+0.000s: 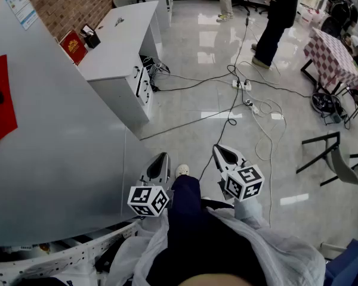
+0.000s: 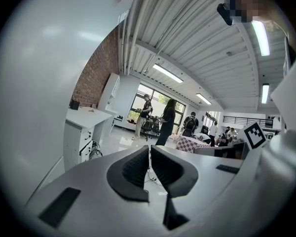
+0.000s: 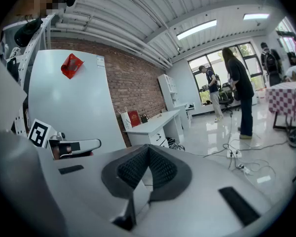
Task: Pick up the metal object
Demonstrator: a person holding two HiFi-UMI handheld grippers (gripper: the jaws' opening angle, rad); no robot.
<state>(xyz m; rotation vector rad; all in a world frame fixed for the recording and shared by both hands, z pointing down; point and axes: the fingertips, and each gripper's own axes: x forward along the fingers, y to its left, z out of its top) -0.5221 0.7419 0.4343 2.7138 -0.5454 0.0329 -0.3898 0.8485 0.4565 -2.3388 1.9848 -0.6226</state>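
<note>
No metal object shows in any view. In the head view both grippers are held low in front of the person's body, over the glossy floor. My left gripper (image 1: 161, 158) points forward beside the white panel, and its jaws are shut with nothing between them (image 2: 149, 150). My right gripper (image 1: 221, 150) sits a little to the right, level with it. Its jaws also meet at the tips (image 3: 148, 149) and hold nothing. The right gripper view catches the left gripper's body (image 3: 74, 147) at its left.
A large white panel (image 1: 48, 130) fills the left side. Behind it a white desk (image 1: 116, 37) holds a red bag (image 1: 73, 45). Cables and a power strip (image 1: 246, 86) trail over the floor. A checkered table (image 1: 334, 55) and black chair frame (image 1: 331, 154) stand right; a person (image 1: 280, 16) stands far back.
</note>
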